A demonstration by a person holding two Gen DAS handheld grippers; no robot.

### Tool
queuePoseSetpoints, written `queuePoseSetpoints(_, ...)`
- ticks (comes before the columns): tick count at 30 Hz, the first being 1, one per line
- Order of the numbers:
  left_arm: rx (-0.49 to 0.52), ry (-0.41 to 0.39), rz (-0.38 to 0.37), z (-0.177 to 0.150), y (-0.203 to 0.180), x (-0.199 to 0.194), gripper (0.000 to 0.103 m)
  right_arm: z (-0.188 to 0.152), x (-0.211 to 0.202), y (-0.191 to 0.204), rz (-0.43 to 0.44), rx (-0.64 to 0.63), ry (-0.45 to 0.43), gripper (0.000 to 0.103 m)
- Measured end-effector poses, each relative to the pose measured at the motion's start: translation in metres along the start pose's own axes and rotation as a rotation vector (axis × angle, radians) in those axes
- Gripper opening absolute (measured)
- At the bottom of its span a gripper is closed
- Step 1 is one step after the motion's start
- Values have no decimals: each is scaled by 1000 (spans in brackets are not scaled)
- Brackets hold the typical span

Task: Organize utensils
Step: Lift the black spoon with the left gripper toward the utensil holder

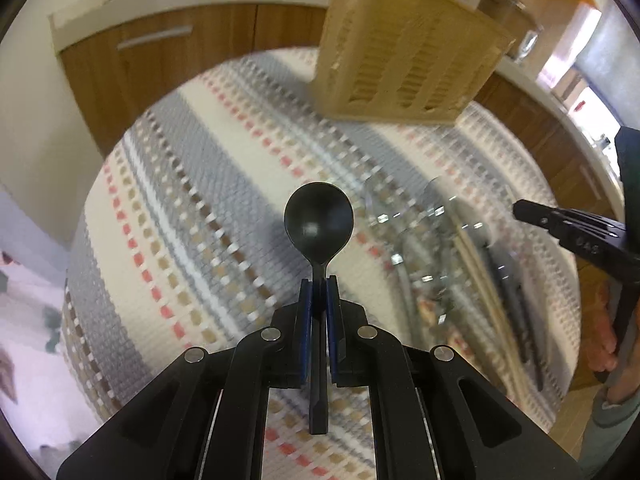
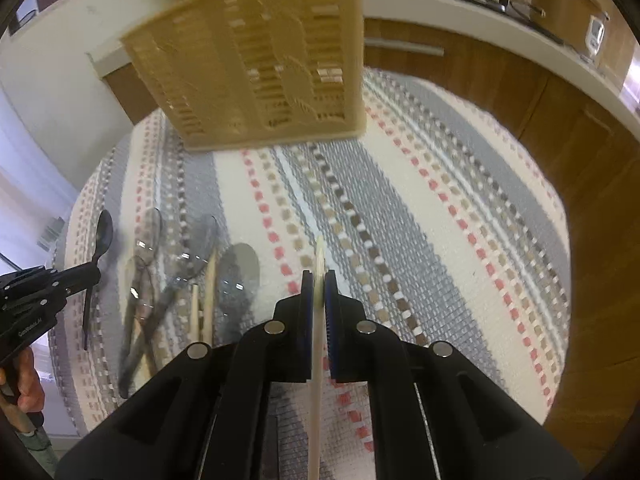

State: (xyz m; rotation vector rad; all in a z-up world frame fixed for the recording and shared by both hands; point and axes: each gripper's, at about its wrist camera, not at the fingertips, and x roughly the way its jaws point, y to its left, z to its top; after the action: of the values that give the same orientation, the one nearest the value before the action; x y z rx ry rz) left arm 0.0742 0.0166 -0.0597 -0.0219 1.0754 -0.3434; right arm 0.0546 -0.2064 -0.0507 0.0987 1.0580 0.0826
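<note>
Already the black spoon (image 1: 319, 219) sits pinched by its neck in the left gripper (image 1: 319, 285) above the striped cloth (image 1: 192, 184), the right gripper (image 2: 319, 285) clamps 1 cream utensil (image 2: 319, 258), and either thin handle could pivot and miss the slotted basket (image 2: 260, 68).

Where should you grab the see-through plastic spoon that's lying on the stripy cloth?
Take the clear plastic spoon by its thin straight handle, coming down from above with the fingers across it. It lies flat on the striped woven cloth, and its bowl is too wide and curved. Other utensils crowd it, so pick a free stretch.
</note>
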Motion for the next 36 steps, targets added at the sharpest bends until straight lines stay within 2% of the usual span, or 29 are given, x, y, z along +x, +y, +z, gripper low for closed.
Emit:
queuePoseSetpoints(3,1,19,32,2,6,4,6,-2,6,-2,-11,3,10,4)
queuePoseSetpoints(5,9,33,21,0,10,4,11,-3,9,-1,-16,2,24,4)
queuePoseSetpoints(7,9,45,1,2,12,3,40,-3,11,-2,-10,3,32,4)
queuePoseSetpoints(9,15,30,17,6,18,-5,47,-2,16,0,1,6,39,4)
queuePoseSetpoints(11,22,29,33,16,19,-7,47,-1,15,0,-1,4,40,4)
queuePoseSetpoints(15,68,101,29,42,15,9,47,2,17,2,11,14,44,4)
queuePoseSetpoints(18,78,167,23,52,11,22,47,4,17,1,5,10,47,4)
queuePoseSetpoints(21,80,193,46,56,8,31,46,5,18,0,4,8,54,4)
queuePoseSetpoints(27,101,190,96,60,0,34,46,4,21,3,5,4,57,4)
queuePoseSetpoints(29,112,179,118,60,-1,33,38,4,20,4,5,0,52,4)
queuePoseSetpoints(31,106,169,102,60,-1,32,36,4,18,6,9,-3,46,4)
queuePoseSetpoints(33,113,144,100,59,0,28,36,4,14,6,16,-7,35,4)
queuePoseSetpoints(36,126,66,82,58,-4,10,36,4,4,7,32,-6,11,4)
